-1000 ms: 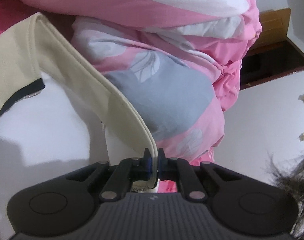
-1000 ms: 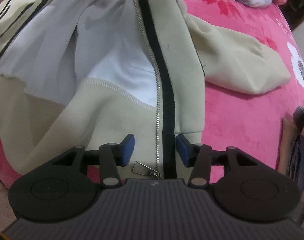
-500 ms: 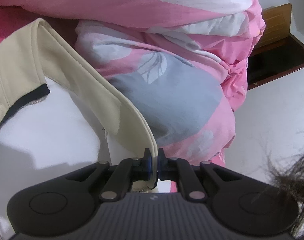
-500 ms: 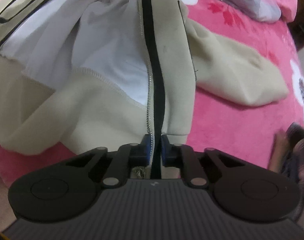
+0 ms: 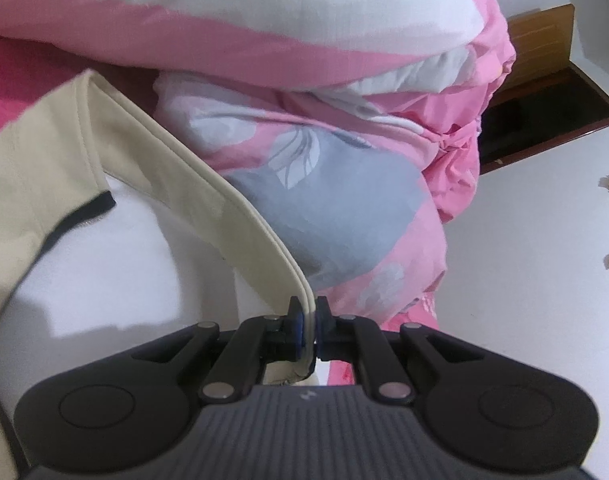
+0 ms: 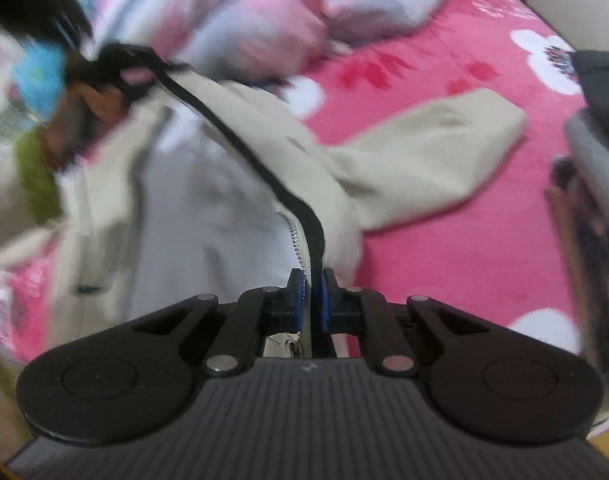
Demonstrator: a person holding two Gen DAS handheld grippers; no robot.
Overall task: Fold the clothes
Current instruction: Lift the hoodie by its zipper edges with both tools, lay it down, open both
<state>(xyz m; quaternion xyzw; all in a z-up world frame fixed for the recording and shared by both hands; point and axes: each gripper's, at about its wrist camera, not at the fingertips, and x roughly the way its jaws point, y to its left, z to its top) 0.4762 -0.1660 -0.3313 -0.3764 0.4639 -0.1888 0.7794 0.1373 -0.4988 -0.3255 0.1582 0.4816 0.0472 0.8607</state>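
A beige zip jacket [image 5: 56, 168] with white lining hangs from my left gripper [image 5: 309, 316], which is shut on its folded beige edge. In the right wrist view my right gripper [image 6: 309, 296] is shut on the jacket's black-taped zipper edge [image 6: 304, 216]. It holds that edge up above the pink bed sheet [image 6: 444, 264]. The zipper edge runs up and left to a blurred hand [image 6: 100, 108]. One beige sleeve [image 6: 432, 152] lies flat on the sheet to the right.
A bunched pink, white and grey floral quilt [image 5: 336, 208] is piled close behind the jacket. Beyond the bed edge are white floor [image 5: 544, 280] with paper scraps and dark wooden furniture [image 5: 544, 92]. Grey cloth [image 6: 600, 80] lies at the sheet's right edge.
My right gripper closed on the zipper edge, then lifted it while rolling, so the jacket front now hangs off the bed. My left gripper kept its grip and shifted slightly.
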